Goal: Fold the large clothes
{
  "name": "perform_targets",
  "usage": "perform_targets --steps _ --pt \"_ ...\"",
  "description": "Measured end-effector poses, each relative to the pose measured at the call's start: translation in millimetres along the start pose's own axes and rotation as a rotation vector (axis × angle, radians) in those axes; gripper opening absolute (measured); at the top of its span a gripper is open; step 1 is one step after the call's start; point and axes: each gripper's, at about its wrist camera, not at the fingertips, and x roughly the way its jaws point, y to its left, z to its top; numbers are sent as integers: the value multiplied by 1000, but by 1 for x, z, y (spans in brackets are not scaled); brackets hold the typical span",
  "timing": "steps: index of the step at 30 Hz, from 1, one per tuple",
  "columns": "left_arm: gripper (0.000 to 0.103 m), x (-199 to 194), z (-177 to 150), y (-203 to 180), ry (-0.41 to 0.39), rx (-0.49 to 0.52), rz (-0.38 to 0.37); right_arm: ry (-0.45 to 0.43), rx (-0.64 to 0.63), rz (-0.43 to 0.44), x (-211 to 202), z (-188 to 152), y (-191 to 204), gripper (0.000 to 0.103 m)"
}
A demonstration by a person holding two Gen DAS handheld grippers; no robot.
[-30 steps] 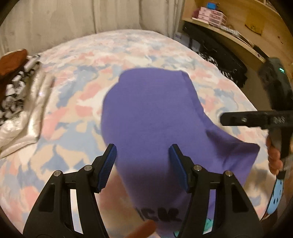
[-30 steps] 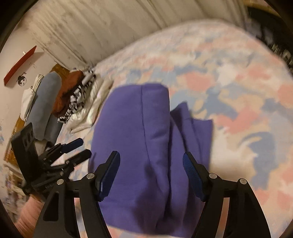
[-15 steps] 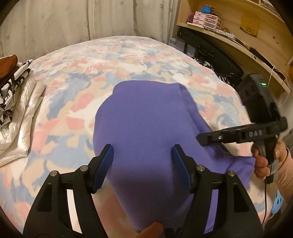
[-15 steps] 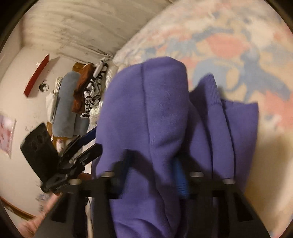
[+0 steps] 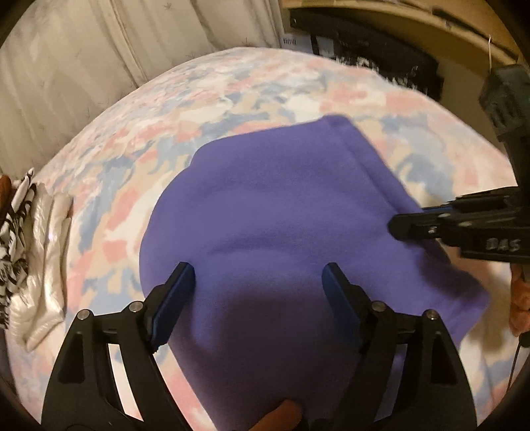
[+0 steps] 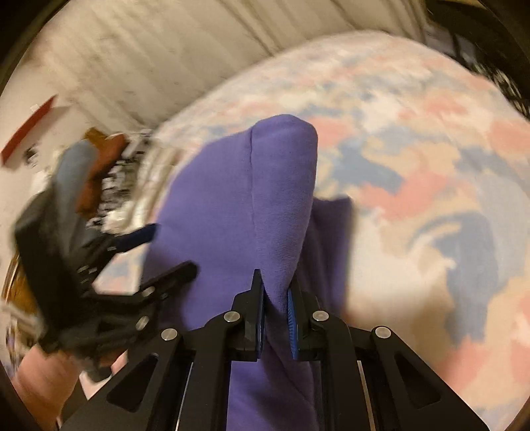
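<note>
A purple garment (image 5: 281, 215) lies folded in a thick bundle on the bed. My left gripper (image 5: 258, 270) hovers over its near part with jaws opening wide. The cloth lies below and between the blue pads, which do not press on it. My right gripper (image 6: 274, 281) is shut on a raised fold of the purple garment (image 6: 232, 205), cloth pinched between its pads. In the left wrist view the right gripper (image 5: 397, 228) comes in from the right at the garment's edge. The blurred left gripper (image 6: 169, 250) shows at the left of the right wrist view.
The bed carries a pink, blue and cream patched blanket (image 5: 232, 86). A pile of other clothes (image 5: 33, 265) lies at its left edge. A pale curtain (image 5: 99, 49) hangs behind. A wooden desk (image 5: 397, 20) with dark things (image 5: 364, 59) under it stands at the right.
The right gripper's jaws went from wide open to shut on a fold of the purple garment. The left gripper's jaws spread wider and it moved lower and closer over the cloth.
</note>
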Motion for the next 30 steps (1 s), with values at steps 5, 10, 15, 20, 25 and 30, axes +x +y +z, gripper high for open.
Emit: perform_targets --steps 5,10,15,20,25,30 --pt "85 20 5 -16 30 39 55 5 48 -39 33 -6 -11 11" --pt "86 23 8 -18 30 45 65 11 95 -31 41 -4 -23 11" --pt "86 11 7 -13 7 29 77 25 99 -39 50 4 -11 13" --pt "86 -9 7 1 54 -51 54 25 70 -50 31 7 4 13" --pt "86 -46 -10 20 39 -125 33 32 70 -47 12 5 13 17" --pt "86 -75 -33 47 47 -232 -56 23 68 -50 -13 3 18 21"
